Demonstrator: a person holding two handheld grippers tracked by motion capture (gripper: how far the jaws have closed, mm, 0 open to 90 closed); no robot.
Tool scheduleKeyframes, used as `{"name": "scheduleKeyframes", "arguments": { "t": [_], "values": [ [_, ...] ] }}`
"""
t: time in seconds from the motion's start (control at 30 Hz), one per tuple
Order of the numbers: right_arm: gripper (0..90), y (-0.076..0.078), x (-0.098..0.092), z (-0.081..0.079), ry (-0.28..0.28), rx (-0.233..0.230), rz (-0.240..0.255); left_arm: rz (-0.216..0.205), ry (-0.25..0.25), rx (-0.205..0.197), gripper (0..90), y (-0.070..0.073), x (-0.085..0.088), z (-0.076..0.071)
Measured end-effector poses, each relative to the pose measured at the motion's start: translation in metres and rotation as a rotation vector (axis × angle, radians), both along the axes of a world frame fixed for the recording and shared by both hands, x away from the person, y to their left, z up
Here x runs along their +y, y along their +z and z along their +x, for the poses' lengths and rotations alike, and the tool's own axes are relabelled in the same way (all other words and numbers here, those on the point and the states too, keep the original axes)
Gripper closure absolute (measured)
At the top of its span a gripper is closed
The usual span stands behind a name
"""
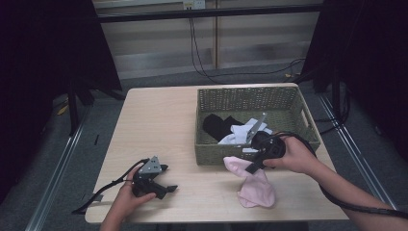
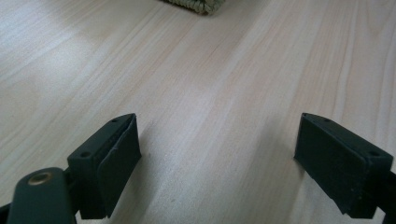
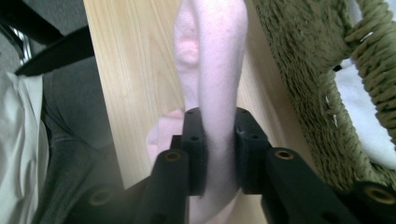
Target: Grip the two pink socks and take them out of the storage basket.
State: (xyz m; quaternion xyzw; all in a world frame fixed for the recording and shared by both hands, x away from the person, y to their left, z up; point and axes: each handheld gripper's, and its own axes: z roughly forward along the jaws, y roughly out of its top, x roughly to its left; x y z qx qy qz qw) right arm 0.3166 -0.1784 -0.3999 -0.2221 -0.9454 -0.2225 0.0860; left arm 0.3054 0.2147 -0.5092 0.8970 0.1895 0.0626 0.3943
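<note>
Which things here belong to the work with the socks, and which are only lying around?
Part of the work:
- pink sock, clamped in the right gripper, part on the table
- woven basket
- white socks and black sock in the basket
- left gripper, open over bare wood

Just there:
- cables on the floor behind the table
- black curtains

You are working over a table [image 1: 159, 125] of pale, smooth, matt wood with fine grain. Your right gripper [image 3: 219, 149] is pinching a soft pink knit sock [image 3: 212, 56] between matt black plastic jaws. The basket [image 1: 288, 103] is looking coarse, woven of rough olive fibre, holding black [image 1: 214, 124] and white cloth [image 1: 240, 132].
</note>
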Motion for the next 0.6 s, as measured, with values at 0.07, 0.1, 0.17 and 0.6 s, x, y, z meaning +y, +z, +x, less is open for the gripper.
{"name": "scheduleKeyframes", "arguments": {
  "t": [0.07, 0.1, 0.17, 0.6],
  "values": [
    [66.4, -0.001, -0.001, 0.0, -0.006, -0.002, 0.019, 0.0, 0.0, 0.0, 13.4, 0.0, 0.0, 0.0],
    [65.3, 0.0, -0.002, -0.001, -0.012, -0.003, 0.023, 0.0, -0.001, 0.0, 13.4, 0.0, 0.0, 0.0],
    [62.8, 0.0, -0.004, -0.002, -0.015, 0.013, 0.046, 0.002, 0.0, -0.001, 13.4, 0.0, 0.0, 0.0],
    [47.3, 0.003, -0.023, -0.011, -0.021, 0.002, 0.035, 0.0, -0.001, 0.001, 13.4, 0.0, 0.0, 0.0]
  ]
}}
